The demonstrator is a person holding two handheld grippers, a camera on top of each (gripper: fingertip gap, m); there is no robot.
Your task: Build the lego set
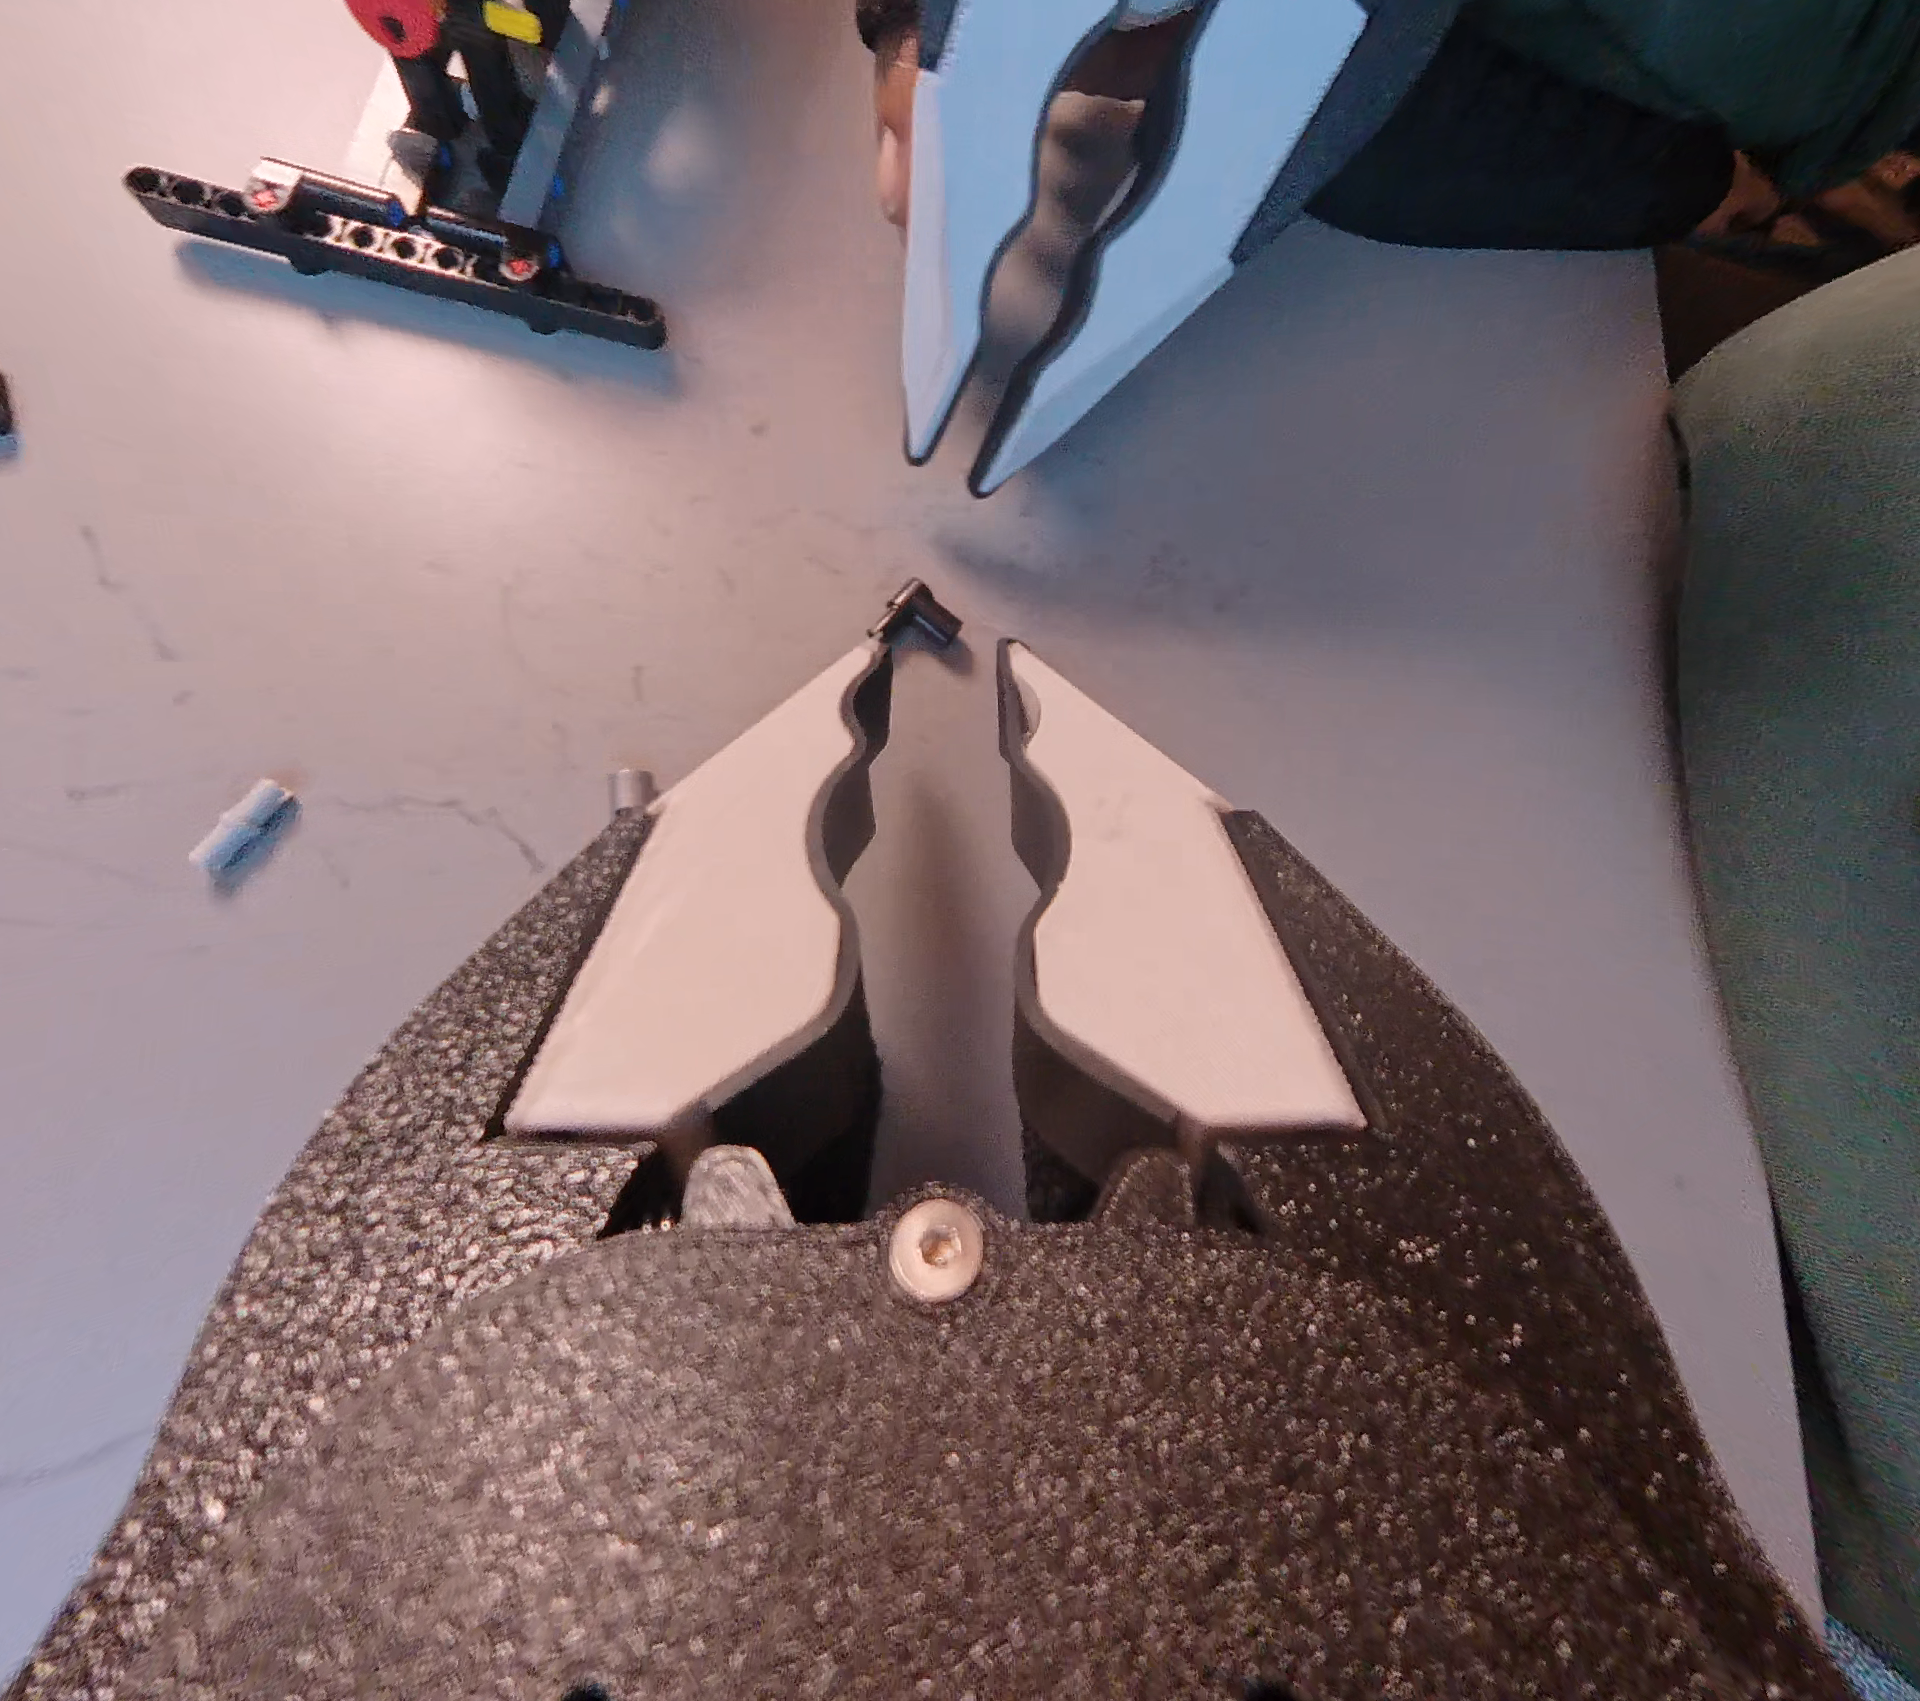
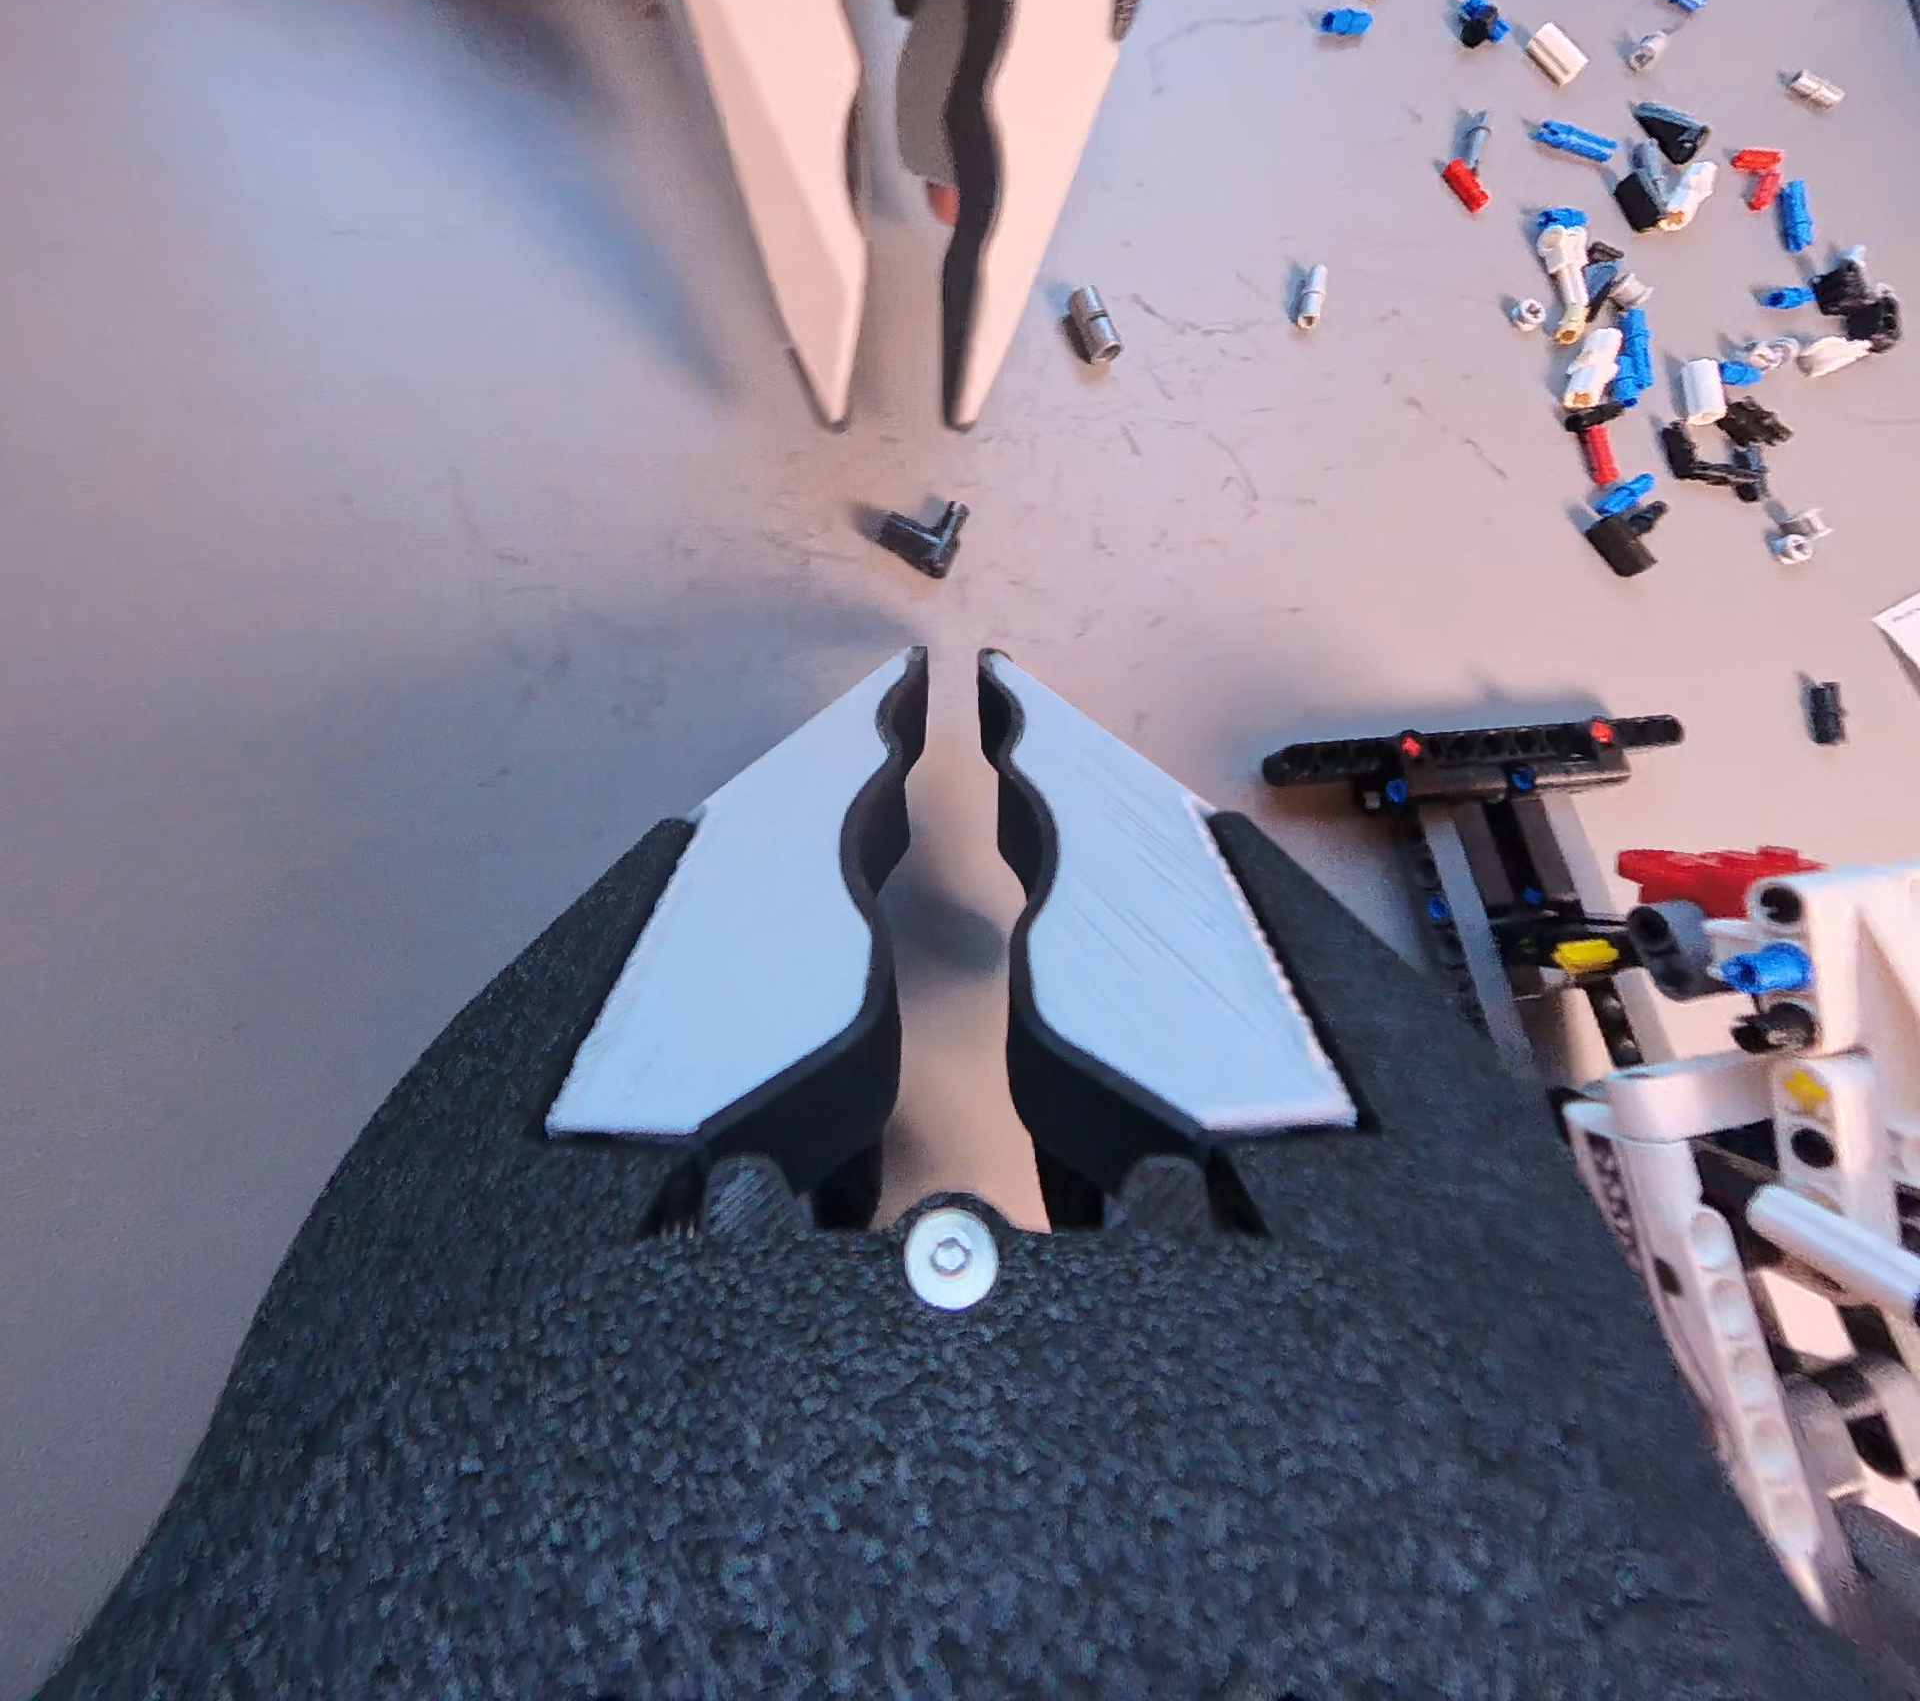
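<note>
The left gripper [image 1: 935, 643] has its fingers apart with nothing between them, tips down near the table [image 1: 416, 571]. Just off its tips at 12 o'clock lies a small black angled pin [image 1: 918, 612], touching or almost touching the left fingertip; which one is hard to tell. The right gripper [image 2: 951, 657] faces it from the far side, fingers parted by a narrow gap and empty, the same pin [image 2: 920, 537] lying apart from its tips at 12 o'clock, between the two tools. In the left view the right gripper comes in from 1 o'clock and the half-built model [image 1: 416, 41] sits at 10 o'clock, a red, white and black frame on a long black beam; its top is cut off by the edge. A pale grey pin [image 1: 244, 823] lies alone at 9 o'clock, and a grey stub [image 1: 631, 789] peeks out from behind the left finger, mostly hidden. In the right view the model [image 2: 1621, 955] fills 4 o'clock, partly cut off, and a scatter of loose parts [image 2: 1642, 280], blue, black, white and red, spreads at 2 o'clock, with a grey sleeve [image 2: 1094, 321] nearer the middle. The table is pale grey, scuffed with faint hairline marks. A green upholstered seat [image 1: 1808, 820] borders it at 3 o'clock in the left view.
</note>
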